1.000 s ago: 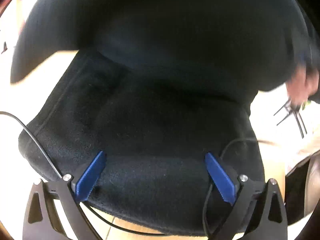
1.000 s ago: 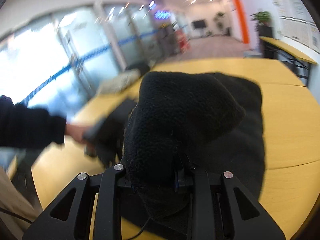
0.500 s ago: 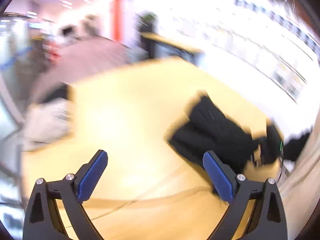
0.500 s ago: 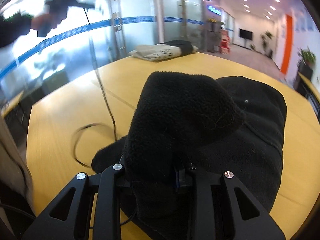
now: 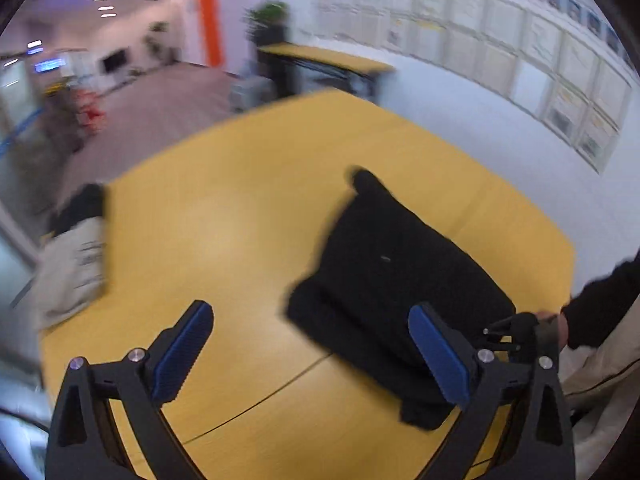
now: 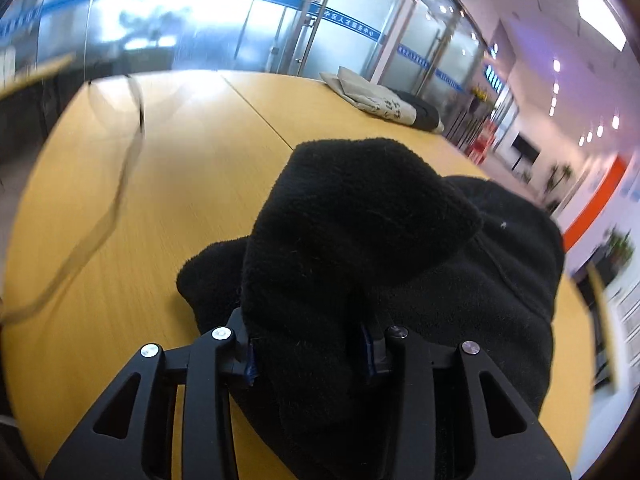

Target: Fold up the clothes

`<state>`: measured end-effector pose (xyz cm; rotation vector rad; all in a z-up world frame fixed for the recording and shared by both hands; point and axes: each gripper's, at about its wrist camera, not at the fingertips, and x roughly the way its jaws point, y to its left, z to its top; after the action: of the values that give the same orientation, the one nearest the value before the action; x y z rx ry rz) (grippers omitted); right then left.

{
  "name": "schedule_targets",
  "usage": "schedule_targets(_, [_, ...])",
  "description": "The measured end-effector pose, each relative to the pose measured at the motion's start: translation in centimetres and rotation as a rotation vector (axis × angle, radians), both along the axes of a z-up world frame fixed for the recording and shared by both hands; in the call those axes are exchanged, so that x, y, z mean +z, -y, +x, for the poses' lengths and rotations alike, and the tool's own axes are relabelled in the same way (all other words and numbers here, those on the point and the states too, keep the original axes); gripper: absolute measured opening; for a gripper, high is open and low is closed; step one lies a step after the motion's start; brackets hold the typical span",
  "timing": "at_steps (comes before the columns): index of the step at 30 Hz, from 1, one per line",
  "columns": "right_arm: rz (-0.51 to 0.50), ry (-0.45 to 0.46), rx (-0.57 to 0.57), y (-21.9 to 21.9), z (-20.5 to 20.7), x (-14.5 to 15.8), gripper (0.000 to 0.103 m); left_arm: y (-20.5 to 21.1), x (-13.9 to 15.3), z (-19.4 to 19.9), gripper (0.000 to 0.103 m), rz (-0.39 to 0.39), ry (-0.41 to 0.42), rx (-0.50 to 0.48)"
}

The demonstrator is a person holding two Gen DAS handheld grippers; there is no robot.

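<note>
A black fleece garment [image 5: 396, 280] lies folded on the yellow wooden table [image 5: 240, 240]. My left gripper [image 5: 312, 344] is open and empty, held above the table, left of and over the garment's near corner. My right gripper [image 6: 308, 344] is shut on a bunched fold of the black fleece [image 6: 360, 216], which rises thick between the blue pads [image 6: 250, 356] and hides them mostly. In the left wrist view the right gripper [image 5: 516, 332] and the hand holding it show at the garment's right edge.
A beige printed bag on a dark item [image 5: 76, 256] lies at the table's far left edge; it also shows in the right wrist view [image 6: 384, 104]. A cable [image 6: 108, 208] arcs over the table on the left. Another desk [image 5: 328, 64] stands beyond.
My left gripper has lifted off the fleece and pulled back, open and empty, now looking over the table. My right gripper stays shut on the fleece while its view swings left.
</note>
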<state>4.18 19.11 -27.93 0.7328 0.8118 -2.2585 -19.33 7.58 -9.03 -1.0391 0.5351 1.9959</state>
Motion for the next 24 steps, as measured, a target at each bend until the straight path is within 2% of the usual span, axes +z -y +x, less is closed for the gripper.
schedule_targets(2, [0.056,-0.054,0.008,0.6,0.5,-0.7,0.036,-2.9,-4.4,1.4,0.096,-0.003,0.008,-0.151])
schedule_targets(5, [0.096,-0.1,0.008,1.1,0.8,-1.5,0.036,-7.1,-8.1,2.3,0.095,0.014,0.01,-0.344])
schedule_targets(8, [0.099,-0.115,-0.006,1.4,0.8,-1.8,0.036,-9.0,-12.7,3.0,0.095,-0.081,0.027,-0.475])
schedule_targets(10, [0.07,-0.089,-0.022,1.2,0.4,-1.5,0.036,-10.1,-15.9,3.6,0.097,-0.156,0.039,-0.556])
schedule_targets(11, [0.051,-0.068,-0.03,1.0,0.3,-1.3,0.036,-10.3,-16.7,3.4,0.099,-0.16,0.064,-0.567])
schedule_targets(15, [-0.076,0.084,-0.049,-0.8,-0.9,1.1,0.039,-10.8,-17.1,3.5,0.1,-0.191,0.07,-0.58])
schedule_targets(17, [-0.207,0.232,-0.048,-2.6,-2.3,3.5,0.041,-10.8,-16.8,3.9,0.1,-0.228,0.062,-0.592])
schedule_targets(18, [-0.301,0.311,-0.047,-3.7,-3.2,4.9,0.041,-10.7,-16.7,4.2,0.1,-0.253,0.057,-0.606])
schedule_targets(19, [-0.436,0.366,-0.038,-5.0,-4.3,6.9,0.041,-10.6,-16.7,4.3,0.1,-0.27,0.063,-0.611])
schedule_targets(21, [-0.567,0.395,-0.012,-5.8,-5.8,9.0,0.042,-10.4,-16.7,4.2,0.1,-0.288,0.092,-0.606])
schedule_targets(22, [-0.591,0.423,-0.001,-5.4,-7.0,9.1,0.042,-10.3,-16.8,4.2,0.1,-0.292,0.098,-0.608])
schedule_targets(24, [-0.538,0.528,0.01,-3.2,-9.0,6.6,0.044,-10.1,-17.3,4.4,0.102,-0.304,0.087,-0.625])
